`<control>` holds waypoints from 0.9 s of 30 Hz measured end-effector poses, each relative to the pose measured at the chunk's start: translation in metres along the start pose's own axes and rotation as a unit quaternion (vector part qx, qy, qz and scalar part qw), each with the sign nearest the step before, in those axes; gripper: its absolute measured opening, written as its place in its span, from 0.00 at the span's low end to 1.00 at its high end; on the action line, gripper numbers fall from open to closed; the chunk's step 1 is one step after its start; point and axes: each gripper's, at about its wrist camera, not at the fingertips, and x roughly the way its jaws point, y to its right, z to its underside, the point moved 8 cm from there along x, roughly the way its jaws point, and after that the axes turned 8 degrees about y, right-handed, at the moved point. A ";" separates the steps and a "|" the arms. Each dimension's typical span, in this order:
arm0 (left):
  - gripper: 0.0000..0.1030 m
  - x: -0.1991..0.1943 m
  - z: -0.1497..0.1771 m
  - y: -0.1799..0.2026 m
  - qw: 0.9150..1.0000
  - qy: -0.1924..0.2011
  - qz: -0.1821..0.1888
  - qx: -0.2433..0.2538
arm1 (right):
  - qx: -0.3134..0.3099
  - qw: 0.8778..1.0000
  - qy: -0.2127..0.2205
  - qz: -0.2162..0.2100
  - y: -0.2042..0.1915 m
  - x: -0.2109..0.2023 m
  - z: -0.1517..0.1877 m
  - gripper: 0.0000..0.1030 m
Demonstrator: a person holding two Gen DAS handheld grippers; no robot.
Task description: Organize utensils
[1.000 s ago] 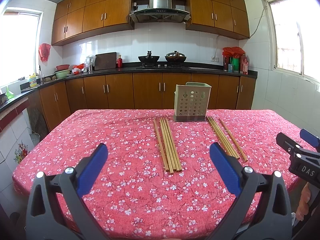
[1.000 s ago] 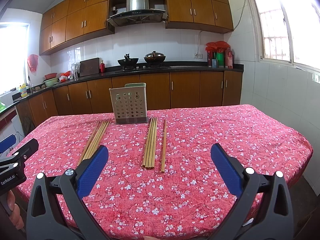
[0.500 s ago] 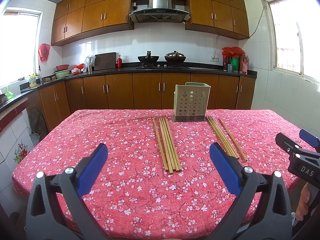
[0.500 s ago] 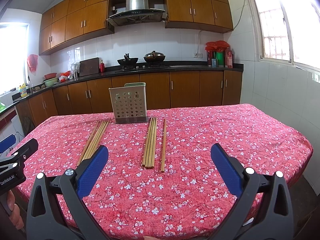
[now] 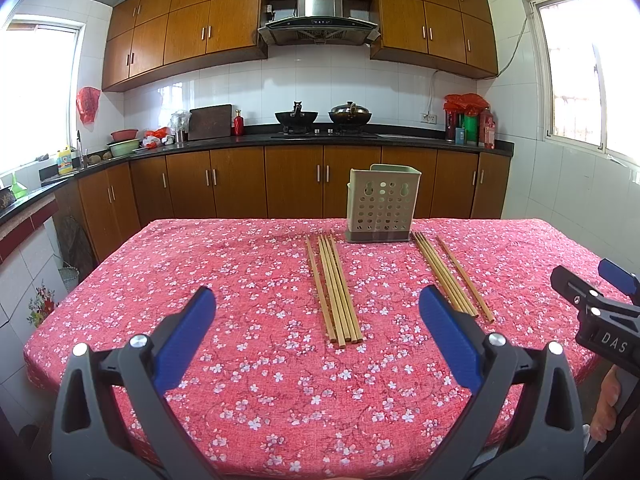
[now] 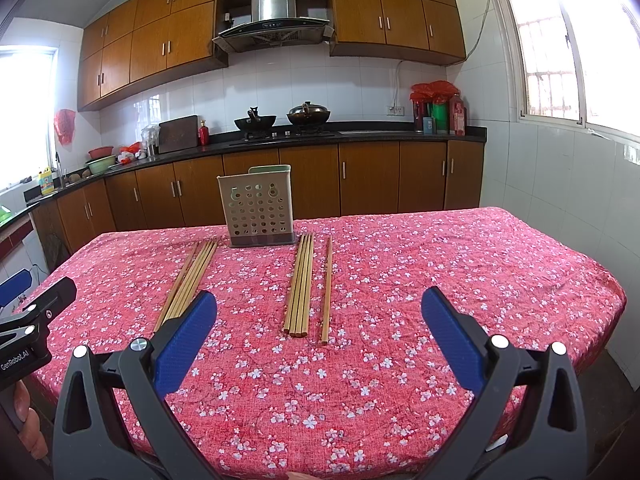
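Two bunches of wooden chopsticks lie lengthwise on the red flowered tablecloth. In the left wrist view the left bunch (image 5: pixel 334 288) is ahead of my open, empty left gripper (image 5: pixel 316 308), and the right bunch (image 5: pixel 450 274) lies further right. A pale perforated utensil holder (image 5: pixel 382 204) stands upright behind them. In the right wrist view my right gripper (image 6: pixel 318 308) is open and empty above the near table edge, with the right bunch (image 6: pixel 302 282) ahead, the left bunch (image 6: pixel 190 280) to its left, and the holder (image 6: pixel 258 210) behind.
The table (image 5: pixel 240 360) fills the near ground; its front edge is just below the grippers. Kitchen cabinets and a counter with a stove and pots (image 5: pixel 320 118) run behind. The right gripper shows at the right edge of the left wrist view (image 5: pixel 600 312).
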 end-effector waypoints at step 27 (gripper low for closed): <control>0.96 0.000 -0.001 -0.002 1.000 -0.001 0.000 -0.001 | 0.001 1.000 -0.001 0.000 0.000 0.001 0.001 0.98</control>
